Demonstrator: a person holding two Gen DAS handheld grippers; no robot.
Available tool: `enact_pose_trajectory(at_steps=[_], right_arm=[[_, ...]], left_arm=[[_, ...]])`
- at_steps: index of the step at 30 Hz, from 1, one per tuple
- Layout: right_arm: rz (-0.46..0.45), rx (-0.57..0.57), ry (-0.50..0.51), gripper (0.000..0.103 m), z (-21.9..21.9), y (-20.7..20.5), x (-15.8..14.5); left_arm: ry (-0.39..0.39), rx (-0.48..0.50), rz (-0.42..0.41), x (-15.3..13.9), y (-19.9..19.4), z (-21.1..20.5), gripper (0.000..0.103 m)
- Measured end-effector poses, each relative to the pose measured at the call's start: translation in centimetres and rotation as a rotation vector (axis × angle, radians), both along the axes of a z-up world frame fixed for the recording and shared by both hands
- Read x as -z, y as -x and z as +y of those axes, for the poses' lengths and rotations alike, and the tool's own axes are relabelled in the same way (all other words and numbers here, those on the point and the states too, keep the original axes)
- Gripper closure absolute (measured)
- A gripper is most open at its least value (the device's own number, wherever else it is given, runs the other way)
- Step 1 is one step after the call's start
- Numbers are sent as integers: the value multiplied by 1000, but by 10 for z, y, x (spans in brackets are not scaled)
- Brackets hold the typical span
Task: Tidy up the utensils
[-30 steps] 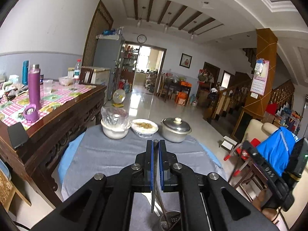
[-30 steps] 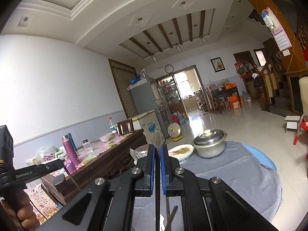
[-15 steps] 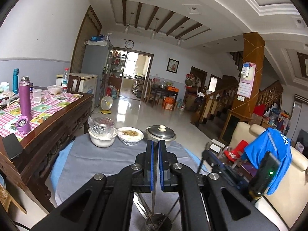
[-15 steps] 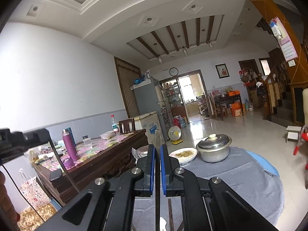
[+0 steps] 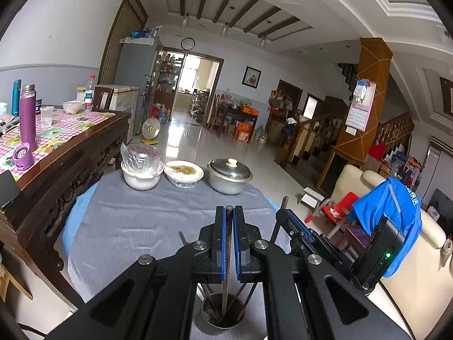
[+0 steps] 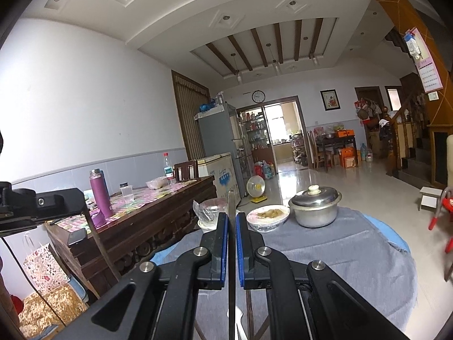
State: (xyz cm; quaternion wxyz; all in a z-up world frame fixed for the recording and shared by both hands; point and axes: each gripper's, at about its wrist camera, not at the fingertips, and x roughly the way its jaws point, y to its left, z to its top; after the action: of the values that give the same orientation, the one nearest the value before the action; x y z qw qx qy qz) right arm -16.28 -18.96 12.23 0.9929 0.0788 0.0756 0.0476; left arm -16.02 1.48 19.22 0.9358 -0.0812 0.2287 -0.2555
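My left gripper (image 5: 228, 212) is shut on a thin dark utensil handle (image 5: 227, 257) that runs down into a metal utensil cup (image 5: 222, 316) on the grey tablecloth (image 5: 141, 226); other utensils lean in the cup. My right gripper (image 6: 232, 218) is shut on a flat metal utensil handle (image 6: 231, 255) that sticks up above the fingertips. The right gripper also shows in the left wrist view (image 5: 286, 215), just right of the cup. The left gripper's body shows at the left edge of the right wrist view (image 6: 42, 206).
At the table's far edge stand a white bowl with a plastic bag (image 5: 142, 172), a bowl of food (image 5: 184, 172) and a lidded metal pot (image 5: 230, 176). A wooden sideboard (image 5: 65, 153) with a purple flask (image 5: 27, 119) is left. A chair with a blue jacket (image 5: 388, 221) is right.
The left gripper has lowered and tilted down, so the cup now sits directly under its utensil. The right gripper has come in close beside the cup.
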Motion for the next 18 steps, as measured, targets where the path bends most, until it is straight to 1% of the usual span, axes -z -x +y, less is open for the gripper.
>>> enact_pose_trajectory(at_steps=[18], right_arm=[[71,-7,-10,97,-6,-6,22]], left_arm=[[-32,18,69,19,-6,-10,98]])
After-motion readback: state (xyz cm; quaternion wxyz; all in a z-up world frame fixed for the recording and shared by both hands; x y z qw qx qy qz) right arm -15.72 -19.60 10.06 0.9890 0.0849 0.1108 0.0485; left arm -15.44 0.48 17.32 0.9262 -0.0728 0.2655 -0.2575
